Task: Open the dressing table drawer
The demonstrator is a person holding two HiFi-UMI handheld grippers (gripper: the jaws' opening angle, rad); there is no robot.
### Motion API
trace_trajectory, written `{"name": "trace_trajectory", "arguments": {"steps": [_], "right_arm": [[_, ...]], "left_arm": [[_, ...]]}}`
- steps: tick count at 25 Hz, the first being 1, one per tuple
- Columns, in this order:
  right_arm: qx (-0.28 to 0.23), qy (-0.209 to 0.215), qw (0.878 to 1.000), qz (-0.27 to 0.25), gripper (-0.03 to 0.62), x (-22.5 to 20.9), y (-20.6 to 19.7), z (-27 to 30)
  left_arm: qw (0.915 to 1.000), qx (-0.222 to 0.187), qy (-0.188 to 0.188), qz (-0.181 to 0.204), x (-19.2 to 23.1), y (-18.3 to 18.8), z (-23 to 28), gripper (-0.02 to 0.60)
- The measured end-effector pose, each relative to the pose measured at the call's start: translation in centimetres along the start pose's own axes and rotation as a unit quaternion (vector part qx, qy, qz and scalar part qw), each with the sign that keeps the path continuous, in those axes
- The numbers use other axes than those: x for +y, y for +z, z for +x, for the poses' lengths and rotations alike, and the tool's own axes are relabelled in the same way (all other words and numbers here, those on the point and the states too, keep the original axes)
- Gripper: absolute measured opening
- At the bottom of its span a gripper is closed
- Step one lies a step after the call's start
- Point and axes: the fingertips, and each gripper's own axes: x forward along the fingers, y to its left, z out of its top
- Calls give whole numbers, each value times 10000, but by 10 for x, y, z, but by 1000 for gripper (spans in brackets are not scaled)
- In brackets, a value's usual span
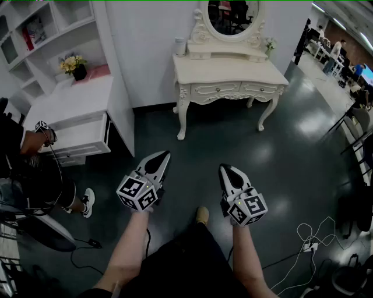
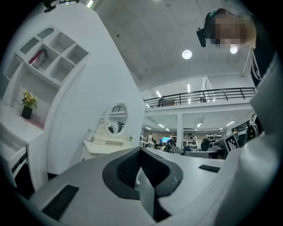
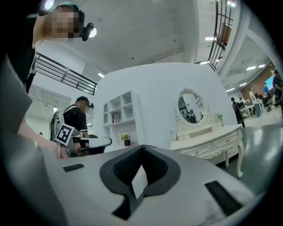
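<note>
1. Head view: the white carved dressing table (image 1: 230, 73) with an oval mirror (image 1: 233, 17) stands at 12 o'clock on the dark glossy floor (image 1: 204, 145), well apart from both grippers. Its left drawer (image 1: 217, 89) and right drawer (image 1: 259, 88) are both pushed in. The left gripper (image 1: 163, 155) and the right gripper (image 1: 226, 169) are side by side, each closed and empty. A white shelf unit (image 1: 76, 116) is at 10 o'clock.
2. Left gripper view: the jaws are together with nothing between them. The table (image 2: 104, 148) is at 9 o'clock from the jaw tips, far behind.
3. Right gripper view: the jaws are pressed together and empty. The table (image 3: 208, 141) is at 3 o'clock, its drawers closed.
</note>
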Motion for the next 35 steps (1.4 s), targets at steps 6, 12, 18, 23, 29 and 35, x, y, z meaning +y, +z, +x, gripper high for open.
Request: {"name": "trace_trajectory", "arguments": {"steps": [6, 12, 18, 23, 29, 35], "right_arm": [[122, 33, 9996, -247, 4, -45, 7, 44], [154, 20, 9996, -226, 5, -106, 14, 79], [183, 49, 9996, -207, 5, -161, 24, 107], [101, 160, 9997, -153, 5, -200, 33, 121], [-1, 181, 9998, -63, 5, -234, 40, 131], [-10, 162, 9997, 154, 5, -253, 36, 138]], "left_arm": [[10000, 5, -18, -91, 27, -5, 65, 6], [9999, 87, -37, -120, 43, -14, 133, 6], [9998, 74, 82, -141, 58, -12, 188, 6], [9996, -33, 242, -127, 68, -10, 225, 6], [9994, -53, 297, -148, 71, -13, 255, 6], [9993, 76, 335, -165, 74, -19, 270, 6]]}}
